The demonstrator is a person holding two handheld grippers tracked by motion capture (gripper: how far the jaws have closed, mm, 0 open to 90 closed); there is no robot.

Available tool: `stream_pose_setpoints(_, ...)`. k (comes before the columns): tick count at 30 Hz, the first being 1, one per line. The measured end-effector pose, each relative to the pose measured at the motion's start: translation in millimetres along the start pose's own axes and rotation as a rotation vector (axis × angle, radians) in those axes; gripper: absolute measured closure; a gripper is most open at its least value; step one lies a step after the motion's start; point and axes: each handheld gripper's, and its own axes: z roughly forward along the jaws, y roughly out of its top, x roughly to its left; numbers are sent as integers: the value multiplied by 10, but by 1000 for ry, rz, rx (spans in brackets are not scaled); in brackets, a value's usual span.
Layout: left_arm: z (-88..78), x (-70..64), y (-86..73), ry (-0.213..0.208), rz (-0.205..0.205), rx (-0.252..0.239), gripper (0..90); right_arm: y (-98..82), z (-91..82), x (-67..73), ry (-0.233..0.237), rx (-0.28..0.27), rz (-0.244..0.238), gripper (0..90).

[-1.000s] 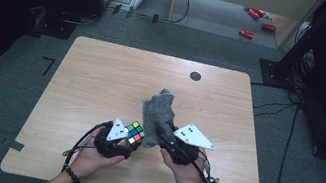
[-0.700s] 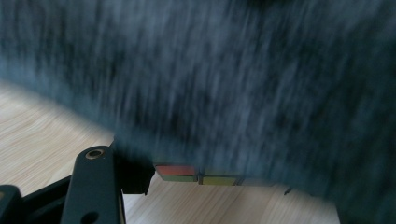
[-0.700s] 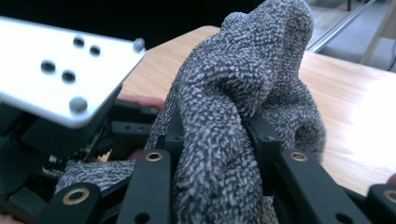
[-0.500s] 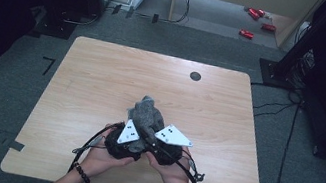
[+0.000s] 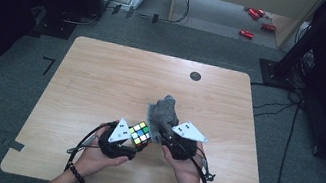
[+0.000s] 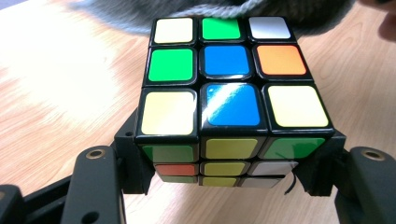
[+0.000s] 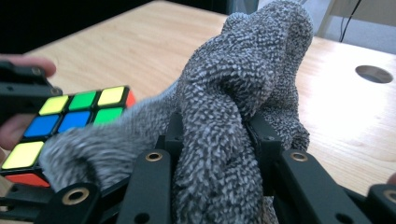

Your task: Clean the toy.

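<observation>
A scrambled puzzle cube (image 5: 140,133) (image 6: 229,100) is clamped between the jaws of my left gripper (image 5: 134,143) (image 6: 231,175), just above the table near its front edge. My right gripper (image 5: 163,135) (image 7: 217,140) is shut on a bunched grey knitted cloth (image 5: 163,114) (image 7: 238,93), which stands up from its jaws. A loose flap of the cloth lies against the cube's right side; the cube (image 7: 70,116) sits at the left of the right gripper view. The two grippers are side by side, almost touching.
The wooden table (image 5: 103,76) has a round cable hole (image 5: 195,76) at the back right. Black cables trail from both grippers over the front edge. Dark floor surrounds the table, with red objects (image 5: 247,34) far behind.
Half a second ago the cloth covered the cube with the grippers pressed together. Now the right gripper has drawn the cloth off to the right, and the cube's coloured top face shows again.
</observation>
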Motion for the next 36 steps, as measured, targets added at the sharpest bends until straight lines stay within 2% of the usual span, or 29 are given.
stream_pose_setpoints(3,16,3,-21,6,9,14,347,40,-59,5,9,-30,4,675)
stream_pose_setpoints(4,29,-7,-28,4,10,20,348,91,-118,62,31,-60,-8,675)
stream_pose_setpoints(6,58,-40,-33,2,25,31,348,106,-135,96,42,-70,-14,674)
stream_pose_setpoints(9,89,-117,-29,-7,47,33,347,132,-146,292,109,-82,-38,674)
stream_pose_setpoints(10,85,-148,-21,-12,59,31,348,114,-115,416,154,-70,-53,674)
stream_pose_setpoints(11,85,-148,-21,-12,59,31,348,114,-115,416,154,-70,-53,674)
stream_pose_setpoints(12,67,-169,-11,-16,54,17,347,76,-64,517,176,-50,-87,673)
stream_pose_setpoints(15,55,-157,-20,-7,57,16,348,25,-8,549,165,-38,-112,673)
stream_pose_setpoints(17,48,-138,-30,-12,46,11,348,32,-6,493,135,-33,-101,673)
stream_pose_setpoints(18,48,-138,-30,-12,46,11,348,32,-6,493,135,-33,-101,673)
stream_pose_setpoints(23,27,-100,-30,12,28,-3,347,52,-39,270,41,-28,-40,674)
stream_pose_setpoints(26,39,-70,-44,25,18,11,347,79,-100,222,21,-52,-17,673)
stream_pose_setpoints(29,78,-92,-72,15,19,26,347,96,-125,353,27,-68,-67,673)
stream_pose_setpoints(32,84,-142,-59,1,30,19,347,67,-79,547,93,-52,-106,672)
stream_pose_setpoints(34,72,-162,-51,-2,29,10,347,36,-35,612,122,-35,-112,672)
stream_pose_setpoints(36,70,-163,-59,3,33,17,347,1,-2,641,115,-25,-125,672)
